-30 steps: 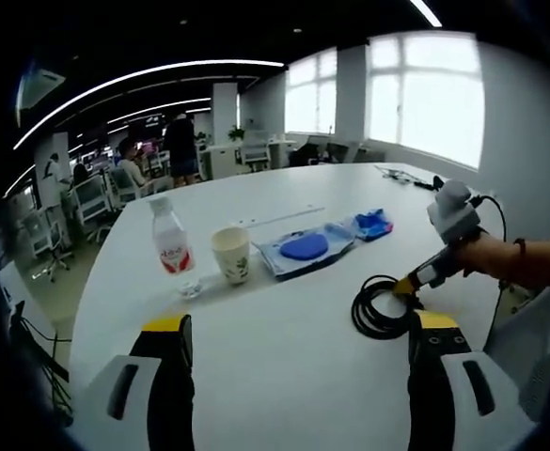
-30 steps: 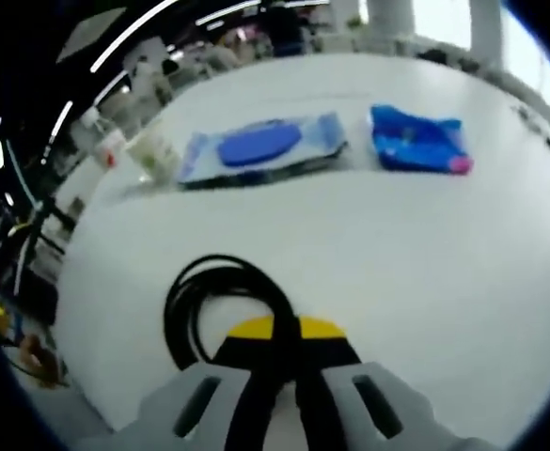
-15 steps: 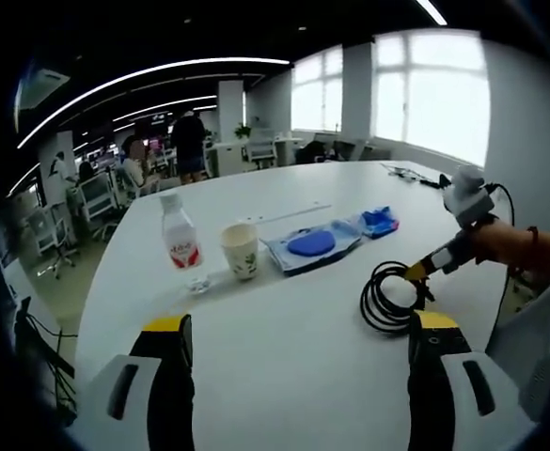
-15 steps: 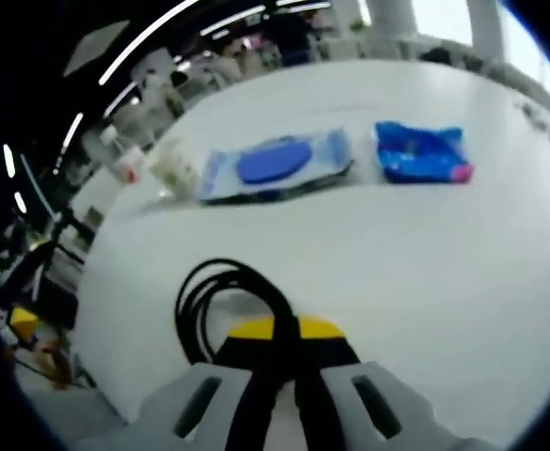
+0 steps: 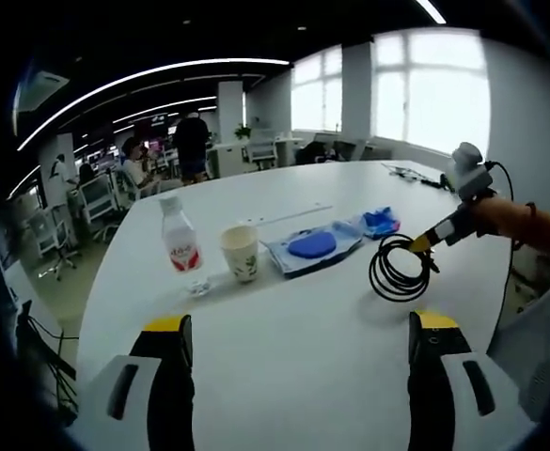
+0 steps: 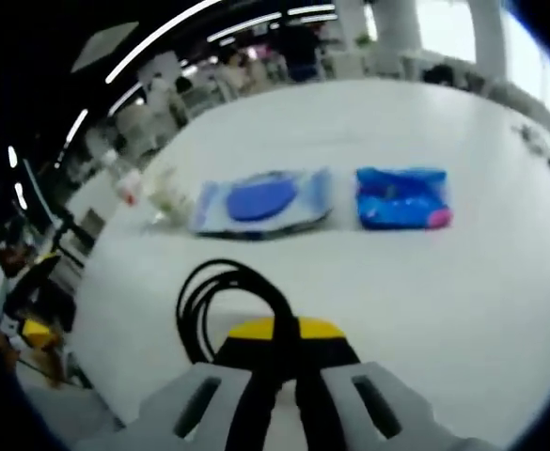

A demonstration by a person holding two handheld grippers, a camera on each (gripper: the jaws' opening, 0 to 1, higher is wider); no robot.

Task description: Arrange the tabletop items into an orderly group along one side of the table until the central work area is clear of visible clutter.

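Cable coil, black and looped, hangs from the right gripper, whose jaws are clenched on a strand of it; in the right gripper view the loops dangle just ahead of the pinched yellow tips above the white table. Gripping one strand seems to let the whole bundle travel together. Along the far side a row already stands: water bottle, paper cup, wet-wipes pack, then a small blue packet. I'd judge the cable is headed for that line, probably near the blue packet. The left gripper hovers low over bare tabletop, jaws spread wide, grasping nothing.
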